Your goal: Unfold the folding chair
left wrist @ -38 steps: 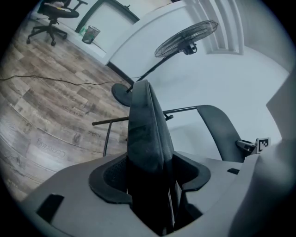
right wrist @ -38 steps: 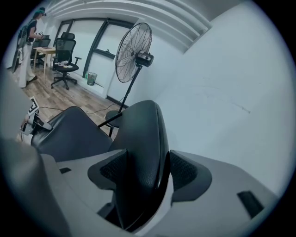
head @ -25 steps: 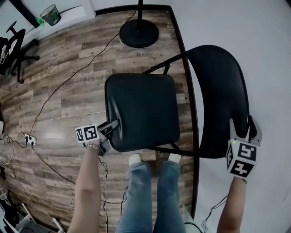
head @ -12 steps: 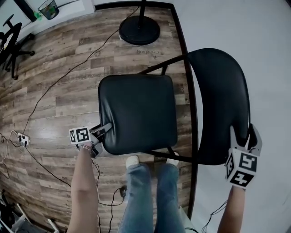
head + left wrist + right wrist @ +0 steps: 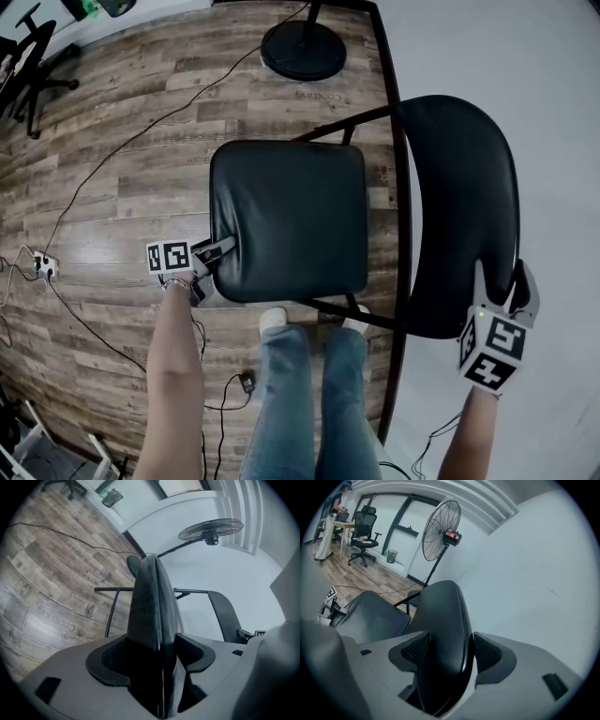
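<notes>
1. Chair [image 5: 323, 244] stood on floor [image 5: 122, 169] by wall [image 5: 548, 112]; seat [image 5: 281, 187] near flat, prob. almost unfolded.
2. R claw [image 5: 506, 281] clamped backrest [image 5: 459, 187] edge, to steady frame.
3. L claw [image 5: 217, 258] held seat corner to press it down; jaws had just eased wider.

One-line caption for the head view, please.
The left gripper clamps the folding chair's black padded seat at its edge; the right gripper clamps its curved black backrest, above a wood-plank floor.
</notes>
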Tool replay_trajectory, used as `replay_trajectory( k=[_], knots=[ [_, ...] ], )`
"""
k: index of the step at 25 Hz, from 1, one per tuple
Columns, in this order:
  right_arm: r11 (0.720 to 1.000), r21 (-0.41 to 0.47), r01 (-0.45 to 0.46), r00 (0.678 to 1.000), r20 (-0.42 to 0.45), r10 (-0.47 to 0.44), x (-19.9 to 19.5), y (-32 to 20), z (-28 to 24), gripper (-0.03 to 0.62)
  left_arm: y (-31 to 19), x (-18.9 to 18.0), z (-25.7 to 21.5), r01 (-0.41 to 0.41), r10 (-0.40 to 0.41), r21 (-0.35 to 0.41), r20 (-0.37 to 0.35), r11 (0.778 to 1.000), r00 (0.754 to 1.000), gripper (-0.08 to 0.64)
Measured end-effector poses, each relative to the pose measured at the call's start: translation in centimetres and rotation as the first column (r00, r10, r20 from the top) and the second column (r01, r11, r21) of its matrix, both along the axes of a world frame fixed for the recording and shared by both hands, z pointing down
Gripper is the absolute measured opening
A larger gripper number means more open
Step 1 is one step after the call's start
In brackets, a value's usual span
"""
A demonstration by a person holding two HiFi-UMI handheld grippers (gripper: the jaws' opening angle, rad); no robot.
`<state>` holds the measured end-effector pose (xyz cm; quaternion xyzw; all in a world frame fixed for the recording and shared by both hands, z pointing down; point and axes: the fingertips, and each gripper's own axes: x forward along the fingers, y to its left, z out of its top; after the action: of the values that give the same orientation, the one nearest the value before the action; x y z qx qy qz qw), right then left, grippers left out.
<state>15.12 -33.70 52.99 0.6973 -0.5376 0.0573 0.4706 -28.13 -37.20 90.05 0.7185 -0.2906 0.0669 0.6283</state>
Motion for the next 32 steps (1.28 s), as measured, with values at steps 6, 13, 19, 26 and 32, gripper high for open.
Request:
replay_trajectory(
  k=[6, 13, 19, 26, 32],
  knots=[
    [1.0, 0.016, 0.011, 1.0, -0.015, -0.011, -2.1, 0.1, 0.2, 0.285, 0.2, -1.6, 1.0, 0.012, -0.012, -0.005, 0.079, 1.0, 0.997, 0.304],
    [0.999, 0.036, 0.025, 0.999, -0.028, -0.024, -3.5, 0.2, 0.4, 0.287, 0.1, -2.9, 1.4, -0.064, 0.042, 0.051, 0.357, 0.997, 0.933, 0.306],
    [1.0, 0.011, -0.01, 1.0, -0.026, 0.01, -3.5, 0.3, 0.5, 0.287, -0.7, -3.2, 0.1, -0.333, 0.213, 0.044, 0.687, 0.942, 0.694, 0.32],
    [1.0, -0.006, -0.03, 0.999, -0.032, 0.03, -3.5, 0.0, 0.8, 0.29, 0.2, -3.6, -1.2, -0.377, 0.203, -0.005, 0.848, 0.926, 0.489, 0.306],
    [1.0, -0.011, -0.02, 0.999, -0.036, 0.019, -3.3, 0.1, 1.0, 0.29, 1.4, -1.6, -4.2, -0.479, 0.246, -0.019, 0.876, 0.878, 0.416, 0.286]
  ],
)
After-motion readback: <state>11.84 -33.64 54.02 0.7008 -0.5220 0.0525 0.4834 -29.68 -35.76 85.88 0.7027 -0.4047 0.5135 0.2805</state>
